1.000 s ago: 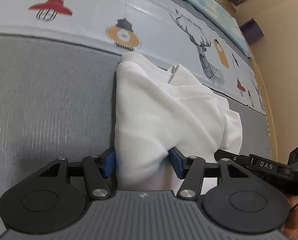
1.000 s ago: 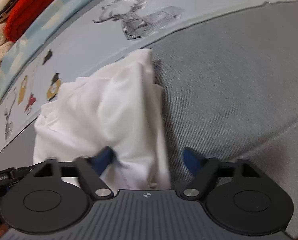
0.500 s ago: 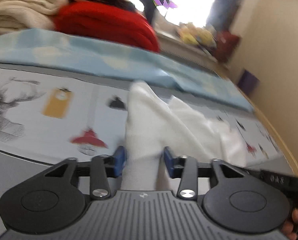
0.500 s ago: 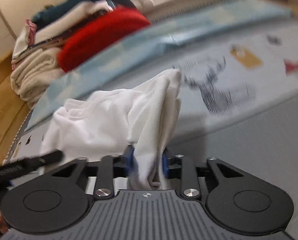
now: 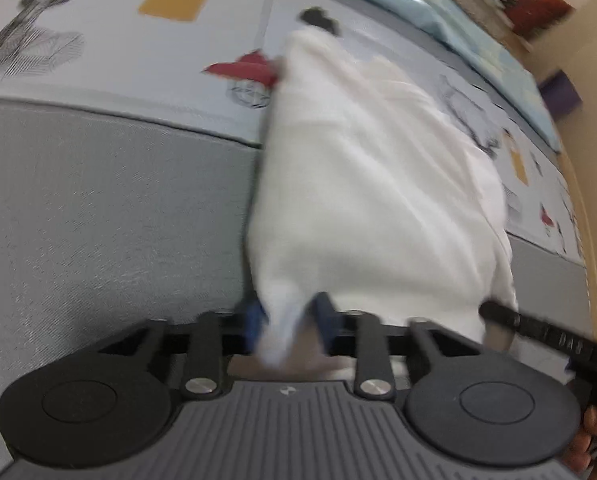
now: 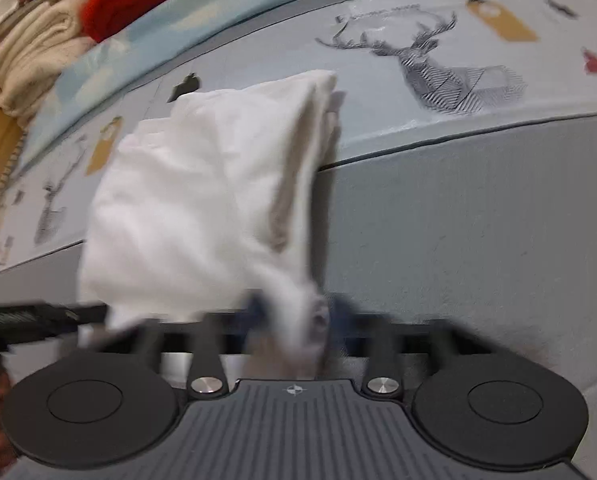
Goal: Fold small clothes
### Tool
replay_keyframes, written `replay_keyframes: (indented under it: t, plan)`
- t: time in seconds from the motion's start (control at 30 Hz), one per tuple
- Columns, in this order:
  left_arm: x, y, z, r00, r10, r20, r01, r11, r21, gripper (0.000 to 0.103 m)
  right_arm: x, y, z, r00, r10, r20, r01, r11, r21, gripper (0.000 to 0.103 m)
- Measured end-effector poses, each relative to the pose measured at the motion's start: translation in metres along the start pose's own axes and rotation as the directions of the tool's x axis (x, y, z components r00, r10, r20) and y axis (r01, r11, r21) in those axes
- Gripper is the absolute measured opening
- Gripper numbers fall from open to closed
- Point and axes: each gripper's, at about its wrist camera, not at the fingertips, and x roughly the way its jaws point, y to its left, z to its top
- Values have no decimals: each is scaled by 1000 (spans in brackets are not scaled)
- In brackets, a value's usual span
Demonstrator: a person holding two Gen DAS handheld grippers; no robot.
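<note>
A white garment hangs bunched over the grey mat and the printed sheet, lifted by its near edge. My left gripper holds one near corner. Its jaws are closing, with the cloth pinched narrow between the blue pads. In the right wrist view the same garment droops to the left. My right gripper has the other corner, and its jaws are also closing with cloth between them. Each view shows the other gripper's black body at its edge: the right one and the left one. Both views are blurred.
The grey mat lies nearest, and behind it the pale sheet printed with deer and lamps. Folded red and cream blankets are stacked at the far side. A purple box stands by the wall.
Both grippers went from standing open around the garment's near edge to pinching it. They have lifted the cloth off the mat and carried it across, so it now hangs instead of lying flat.
</note>
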Motion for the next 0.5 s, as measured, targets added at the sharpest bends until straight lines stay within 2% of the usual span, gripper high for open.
replay_keyframes:
  t: [0.07, 0.13, 0.17, 0.23, 0.3, 0.33, 0.4, 0.47, 0.5]
  plan:
    - [-4, -4, -3, 1000, -27, -4, 27, 999, 34, 20, -10, 4, 0, 998, -13, 64, 15, 999, -28, 8]
    - [-2, -4, -7, 1000, -6, -16, 6, 999, 48, 20, -13, 2, 2, 995, -46, 84, 49, 998, -32, 8]
    - [-1, -2, -9, 1000, 17, -25, -16, 999, 52, 21, -12, -3, 3, 997, -44, 69, 45, 999, -2, 9]
    - [0, 2, -13, 998, 63, -30, -61, 996, 64, 32, -10, -8, 4, 999, -37, 39, 36, 999, 29, 17]
    - [-3, 1, -14, 997, 75, -27, -72, 994, 86, 32, -4, -10, 2, 998, -58, -22, 58, 998, 16, 30]
    - [-4, 0, -16, 996, 84, -29, -81, 992, 101, 32, 0, -10, 0, 995, -81, -56, 81, 997, -2, 33]
    - [-5, -2, -21, 993, 114, -29, -109, 985, 132, 34, 3, -12, -6, 988, -116, -102, 112, 993, -40, 33]
    - [-11, -7, -25, 988, 155, -20, -149, 975, 164, 38, -4, -14, -7, 987, -123, -103, 120, 992, -37, 33]
    - [-16, -10, -29, 984, 179, -12, -174, 968, 181, 45, -9, -17, -7, 986, -137, -100, 135, 991, -27, 34]
